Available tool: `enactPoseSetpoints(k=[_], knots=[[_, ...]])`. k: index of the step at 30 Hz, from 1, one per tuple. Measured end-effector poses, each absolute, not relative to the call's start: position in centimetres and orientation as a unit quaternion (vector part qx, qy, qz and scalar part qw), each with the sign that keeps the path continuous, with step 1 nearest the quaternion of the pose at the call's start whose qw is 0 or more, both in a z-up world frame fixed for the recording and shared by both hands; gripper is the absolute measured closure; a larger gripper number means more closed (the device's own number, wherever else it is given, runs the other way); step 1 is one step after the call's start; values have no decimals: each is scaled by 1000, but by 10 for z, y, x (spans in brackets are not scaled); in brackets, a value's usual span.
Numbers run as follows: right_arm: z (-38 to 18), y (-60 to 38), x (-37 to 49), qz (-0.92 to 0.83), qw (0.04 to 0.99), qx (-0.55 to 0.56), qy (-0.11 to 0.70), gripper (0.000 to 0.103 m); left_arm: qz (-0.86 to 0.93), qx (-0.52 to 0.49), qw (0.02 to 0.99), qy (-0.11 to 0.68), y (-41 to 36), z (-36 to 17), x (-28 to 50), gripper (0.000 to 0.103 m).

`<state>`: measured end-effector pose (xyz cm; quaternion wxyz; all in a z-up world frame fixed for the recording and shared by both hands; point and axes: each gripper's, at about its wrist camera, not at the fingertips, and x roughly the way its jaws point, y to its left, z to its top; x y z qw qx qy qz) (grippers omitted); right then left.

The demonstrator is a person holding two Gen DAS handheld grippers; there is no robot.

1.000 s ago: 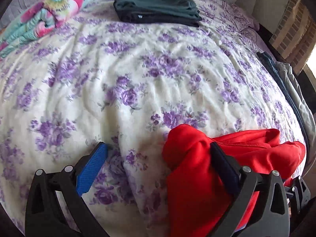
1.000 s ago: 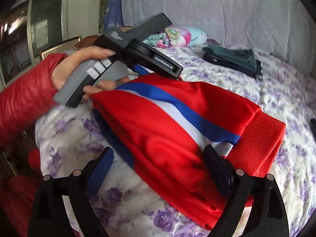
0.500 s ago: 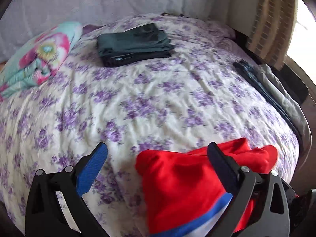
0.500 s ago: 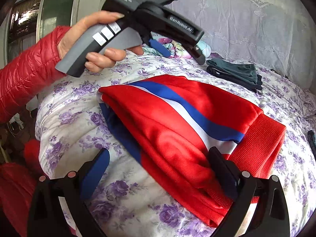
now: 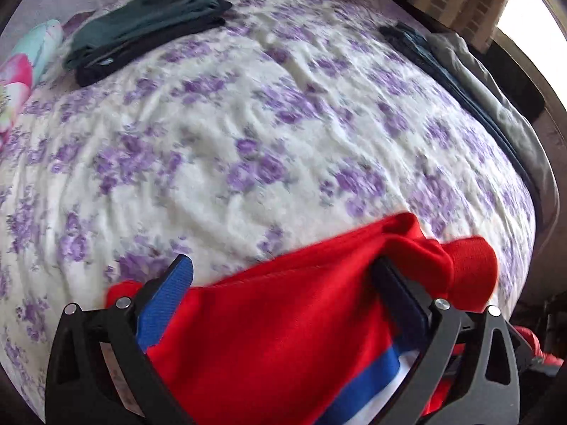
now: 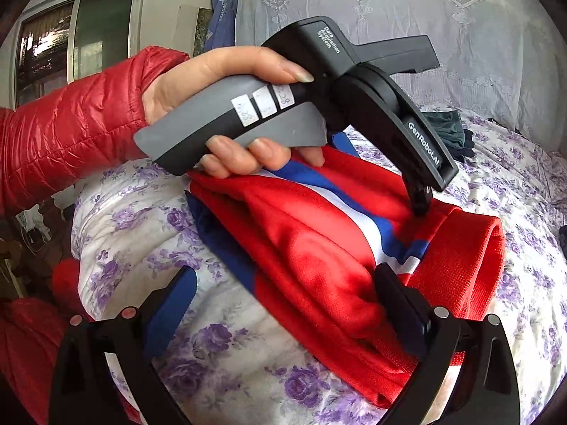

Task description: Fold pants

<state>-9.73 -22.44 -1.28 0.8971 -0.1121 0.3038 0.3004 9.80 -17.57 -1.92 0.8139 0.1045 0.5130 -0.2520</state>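
The red pants [image 6: 319, 248] with a blue and white side stripe lie folded in a thick bundle on the flowered bed. In the left wrist view the pants [image 5: 283, 326] fill the space between the wide-apart fingers of my left gripper [image 5: 283, 283], which is open and low over the cloth. The right wrist view shows the left gripper's body [image 6: 372, 106] held in a hand, its tip pressed down on the pants. My right gripper [image 6: 283, 290] is open, its right finger [image 6: 400, 301] against the pants' near edge, its left finger [image 6: 173, 304] over the bedspread.
A dark green folded garment [image 5: 141, 24] lies at the far side of the bed, beside a pink and teal pillow [image 5: 21, 67]. Grey and dark blue clothes [image 5: 478, 81] hang along the bed's right edge. A red-sleeved arm [image 6: 71, 120] crosses on the left.
The left gripper came down from above the bed onto the pants, so the red cloth now lies between its fingers. The right gripper stayed open beside the bundle.
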Motion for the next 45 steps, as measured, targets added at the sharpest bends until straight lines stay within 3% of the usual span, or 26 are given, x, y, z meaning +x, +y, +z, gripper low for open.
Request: enactPoseSetpoints(k=[5,11,17,23,29,36,45], knots=[[-14,-223,-99,302,897,-118,301,3,-304,-2,808,505,-150,19,98,6],[-13,-222,-100,302,897,-116,300,3,-369,107,763,521,-207,1,61,4],[-11,-228,-96,301,900,-89,304,3,-370,68,743,553,-216,-30,81,4],[-12,-224,-100,302,899,-103,301,3,-304,72,824,473,-140,26,71,4],[-11,-226,-101,305,898,-100,300,3,-208,37,843,495,-48,8,77,4],[-13,-217,-101,303,897,-109,304,3,-199,-24,835,513,-36,-46,97,4],[-14,-217,-101,302,897,-111,303,3,-206,-103,848,478,-20,-22,83,5]])
